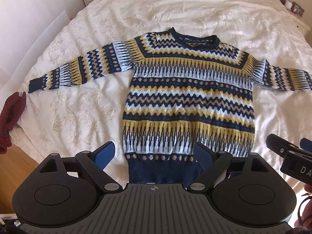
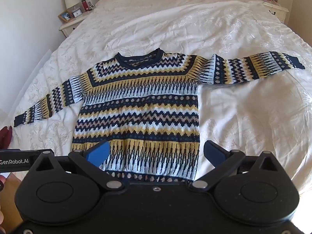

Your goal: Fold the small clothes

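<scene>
Patterned knit sweater [image 1: 187,97] lies flat, face up, on white bedspread [image 1: 81,109]; both sleeves spread out to the sides, neck toward headboard, navy hem [image 1: 163,169] at near edge of bed. No fold made yet, so task looks at its start: garment laid out, first fold pending.

Left gripper [image 1: 154,153] hovers over hem w/ jaws wide apart, nothing held; blue pads [image 1: 104,153] straddle hem's left part. Right gripper [image 2: 156,155] also wide open & empty, over lower body of sweater nr its right edge. Cannot tell if either touches the knit. Right gripper's housing shows at right edge of left wrist view, so the two sit close together.

Dark red cloth [image 1: 11,117] lies at bed's left edge, just beside left cuff [image 1: 36,83]; prob. another item waiting.

Next move, as judged: likely sleeves in first. Each gripper would need to travel out to a cuff, pinch it, carry it across chest w/o dragging body. Knit looks thick & soft; may bunch if pinched shallow.
</scene>
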Motion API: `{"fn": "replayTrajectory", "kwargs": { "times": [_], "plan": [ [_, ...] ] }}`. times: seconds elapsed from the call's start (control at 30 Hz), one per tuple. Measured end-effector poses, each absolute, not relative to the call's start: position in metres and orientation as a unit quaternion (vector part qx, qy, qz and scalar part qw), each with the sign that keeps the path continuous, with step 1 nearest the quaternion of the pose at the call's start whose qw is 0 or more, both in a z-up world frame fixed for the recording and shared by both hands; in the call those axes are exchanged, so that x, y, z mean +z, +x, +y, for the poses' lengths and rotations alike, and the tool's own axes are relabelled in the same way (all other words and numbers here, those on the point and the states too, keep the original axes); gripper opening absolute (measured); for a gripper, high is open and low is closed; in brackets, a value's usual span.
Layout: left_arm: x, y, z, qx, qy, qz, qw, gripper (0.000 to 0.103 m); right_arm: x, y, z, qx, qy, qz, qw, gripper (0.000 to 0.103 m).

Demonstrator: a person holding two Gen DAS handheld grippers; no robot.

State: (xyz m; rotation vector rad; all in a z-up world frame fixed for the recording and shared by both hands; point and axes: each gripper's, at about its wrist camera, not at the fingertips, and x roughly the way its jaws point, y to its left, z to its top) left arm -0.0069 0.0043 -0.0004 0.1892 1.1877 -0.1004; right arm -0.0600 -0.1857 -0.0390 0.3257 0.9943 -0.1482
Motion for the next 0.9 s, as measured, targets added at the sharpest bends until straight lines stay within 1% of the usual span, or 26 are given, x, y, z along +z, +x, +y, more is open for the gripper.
{"fn": "replayTrajectory", "kwargs": {
  "times": [0.9],
  "plan": [
    [-0.009,0.008,0.022,-0.048,0.079,0.573,0.814,0.088,-0.040,-0.043,-0.161,-0.066,0.148,0.483,0.861,0.102]
  ]
}}
